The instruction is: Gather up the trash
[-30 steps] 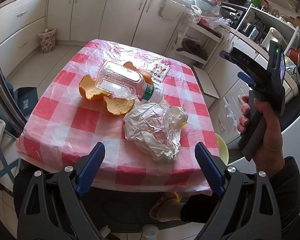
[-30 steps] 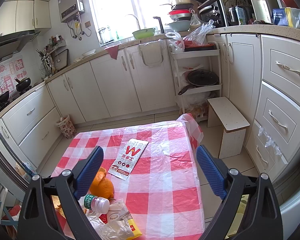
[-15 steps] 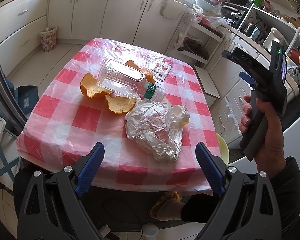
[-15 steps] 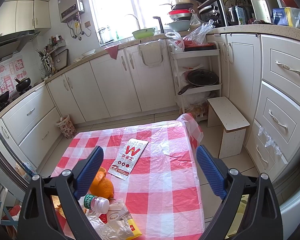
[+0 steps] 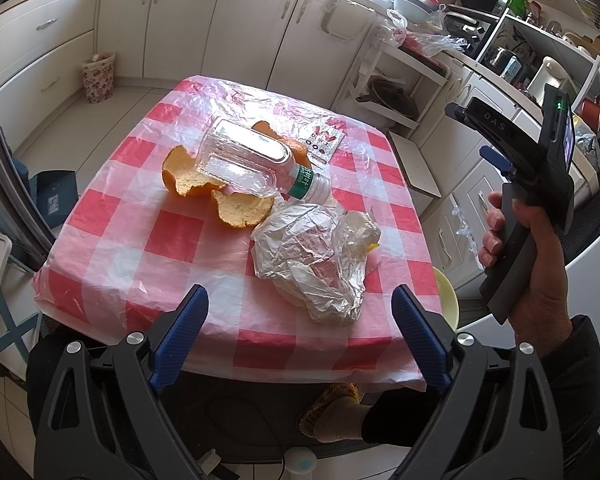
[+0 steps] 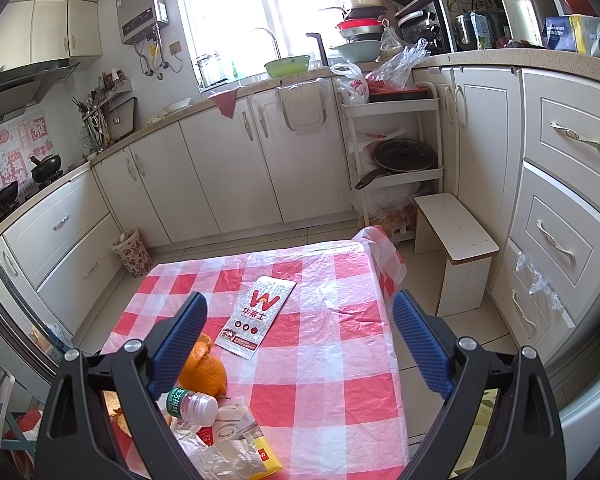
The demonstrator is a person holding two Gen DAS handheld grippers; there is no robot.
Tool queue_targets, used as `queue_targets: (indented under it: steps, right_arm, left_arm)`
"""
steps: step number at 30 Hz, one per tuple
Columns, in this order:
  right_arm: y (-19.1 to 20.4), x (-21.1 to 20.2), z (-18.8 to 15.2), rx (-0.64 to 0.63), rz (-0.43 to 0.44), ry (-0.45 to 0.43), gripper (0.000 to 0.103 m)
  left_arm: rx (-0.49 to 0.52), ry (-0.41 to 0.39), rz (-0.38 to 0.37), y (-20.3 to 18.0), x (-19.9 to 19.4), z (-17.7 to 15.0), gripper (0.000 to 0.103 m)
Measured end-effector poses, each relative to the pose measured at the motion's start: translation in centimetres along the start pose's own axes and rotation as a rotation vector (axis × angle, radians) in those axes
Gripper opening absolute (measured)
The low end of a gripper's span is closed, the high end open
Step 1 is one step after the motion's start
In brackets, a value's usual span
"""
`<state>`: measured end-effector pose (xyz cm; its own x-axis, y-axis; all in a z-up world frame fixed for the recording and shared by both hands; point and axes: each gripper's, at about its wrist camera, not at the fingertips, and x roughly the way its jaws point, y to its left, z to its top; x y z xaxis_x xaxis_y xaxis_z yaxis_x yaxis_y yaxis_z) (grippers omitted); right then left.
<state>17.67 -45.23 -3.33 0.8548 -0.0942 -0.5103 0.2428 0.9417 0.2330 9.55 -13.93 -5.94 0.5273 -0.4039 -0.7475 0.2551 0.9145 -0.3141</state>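
On the red-checked table (image 5: 140, 240) lie an empty clear plastic bottle (image 5: 252, 164) on its side, orange peels (image 5: 240, 212), a crumpled foil wrapper (image 5: 312, 260) and a flat red-and-white sachet (image 5: 326, 140). My left gripper (image 5: 298, 312) is open and empty, held above the table's near edge, short of the wrapper. My right gripper (image 6: 300, 320) is open and empty over the table; the sachet (image 6: 260, 312), an orange peel (image 6: 204, 372), the bottle's neck (image 6: 192, 402) and the wrapper (image 6: 220, 448) show in its view. The right gripper's body (image 5: 532, 184) shows at the table's right.
A patterned waste basket (image 5: 97, 76) stands on the floor by the far cabinets, also in the right wrist view (image 6: 132, 252). A white stool (image 6: 456, 248) and a shelf cart (image 6: 396, 152) stand beyond the table. A yellow-green bowl (image 5: 448, 296) sits below the table's right edge.
The left gripper has drifted slightly; the table contents sit a little higher in its view. The right view is unchanged. Nothing was grasped.
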Motion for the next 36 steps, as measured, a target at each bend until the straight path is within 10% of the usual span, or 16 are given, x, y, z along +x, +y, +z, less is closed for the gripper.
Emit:
queue_targets:
  steps: [22, 36]
  right_arm:
    - [0.0, -0.2, -0.1, -0.006, 0.013, 0.009, 0.090]
    - [1.1, -0.9, -6.6, -0.221, 0.125, 0.220, 0.090]
  left_arm:
    - [-0.010, -0.007, 0.014, 0.9, -0.6, 0.3, 0.089]
    - [-0.117, -0.002, 0.081, 7.1, 1.6, 1.9, 0.089]
